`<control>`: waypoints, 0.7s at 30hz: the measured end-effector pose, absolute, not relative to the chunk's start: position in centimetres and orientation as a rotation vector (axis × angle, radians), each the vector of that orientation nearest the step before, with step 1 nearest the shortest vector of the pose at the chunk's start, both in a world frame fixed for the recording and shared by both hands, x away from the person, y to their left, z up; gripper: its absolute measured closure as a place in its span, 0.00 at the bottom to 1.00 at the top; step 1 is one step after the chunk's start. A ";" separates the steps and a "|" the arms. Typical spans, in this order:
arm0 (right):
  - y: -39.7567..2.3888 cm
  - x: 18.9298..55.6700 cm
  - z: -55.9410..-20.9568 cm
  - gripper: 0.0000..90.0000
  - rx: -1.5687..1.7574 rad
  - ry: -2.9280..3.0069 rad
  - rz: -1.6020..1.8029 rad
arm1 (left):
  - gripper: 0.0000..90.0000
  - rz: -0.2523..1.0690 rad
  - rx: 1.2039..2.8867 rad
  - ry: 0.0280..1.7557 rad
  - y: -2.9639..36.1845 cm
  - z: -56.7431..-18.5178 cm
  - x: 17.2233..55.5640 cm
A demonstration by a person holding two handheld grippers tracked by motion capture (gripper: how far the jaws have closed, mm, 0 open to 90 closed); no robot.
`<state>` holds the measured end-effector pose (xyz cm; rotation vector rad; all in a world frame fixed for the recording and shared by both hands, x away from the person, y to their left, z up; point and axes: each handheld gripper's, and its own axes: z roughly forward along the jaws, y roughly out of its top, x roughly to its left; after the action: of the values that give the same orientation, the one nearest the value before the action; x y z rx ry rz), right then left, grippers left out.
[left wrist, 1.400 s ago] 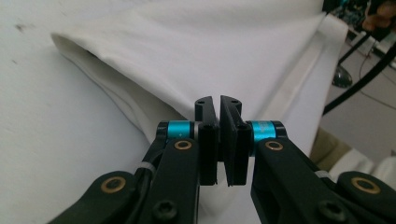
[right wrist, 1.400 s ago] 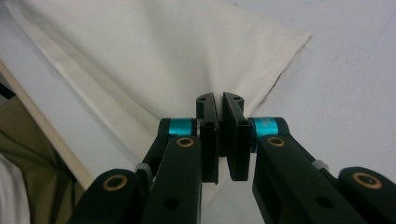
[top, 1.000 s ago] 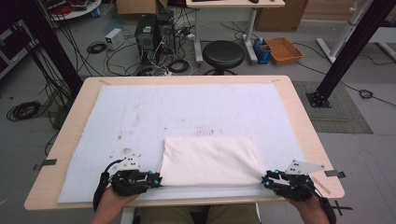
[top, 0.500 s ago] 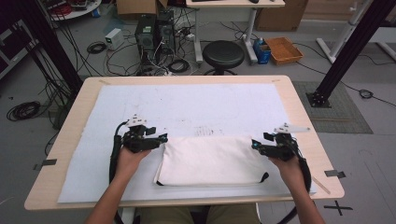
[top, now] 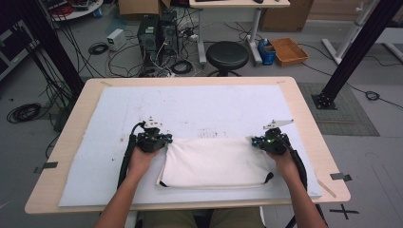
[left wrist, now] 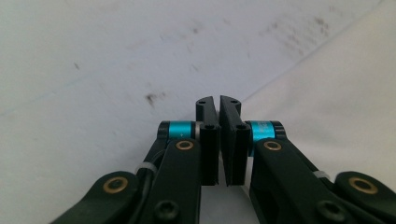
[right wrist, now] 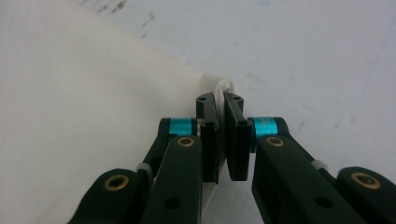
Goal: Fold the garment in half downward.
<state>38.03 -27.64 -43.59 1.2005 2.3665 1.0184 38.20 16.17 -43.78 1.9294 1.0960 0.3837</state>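
A white folded cloth (top: 214,161) with dark trim at its near corners lies flat on the white mat (top: 214,107), toward the table's near edge. My left gripper (top: 167,139) is at the cloth's far left corner. Its jaws have just been closing and now stand shut (left wrist: 218,100), pinching the edge of the cloth (left wrist: 336,93). My right gripper (top: 254,141) is at the far right corner. It too has just been closing and is now shut (right wrist: 219,97) on the cloth (right wrist: 70,93), with a white tuft poking out past its tips.
The mat covers most of the wooden table (top: 304,109) and has dark smudges near its middle. Beyond the table stand a black stool (top: 229,54), computer towers (top: 154,33) with cables, a cardboard box (top: 289,50) and a black frame post (top: 351,47).
Both grippers left the cloth's near corners, moved up to its far corners, and shut there. The cloth has stayed flat in about the same place.
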 end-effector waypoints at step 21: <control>-30.3 36.5 -42.1 0.22 1.210 2.059 1.241 | 0.30 0.392 1.581 0.987 19.7 -42.2 36.1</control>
<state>36.46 -30.35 -42.11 1.2103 2.0590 1.2405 36.10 19.69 -42.16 1.5805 0.9872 0.3924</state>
